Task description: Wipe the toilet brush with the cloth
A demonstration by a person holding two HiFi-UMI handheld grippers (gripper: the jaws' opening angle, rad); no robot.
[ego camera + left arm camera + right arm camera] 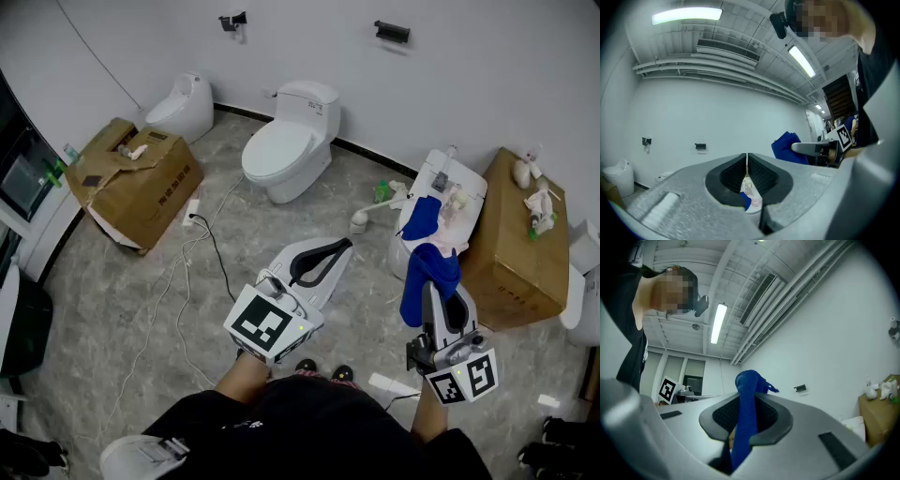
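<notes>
My right gripper (433, 292) is shut on a blue cloth (429, 272) that hangs out past its tip; in the right gripper view the cloth (744, 427) runs up between the jaws. My left gripper (339, 247) is shut with nothing in it, its jaws meeting in a thin line (747, 161). Ahead of both, a white long-handled brush (362, 221) leans out from a low white toilet (469, 183). A second blue cloth (422, 217) lies on that toilet. From the left gripper view the held cloth (786, 147) shows at the right.
A white toilet (284, 150) stands ahead by the wall, and a smaller white fixture (183, 106) at the back left. Cardboard boxes sit at the left (136, 183) and the right (517, 246). Cables (202, 246) trail over the marble floor. A green bottle (382, 192) stands near the brush.
</notes>
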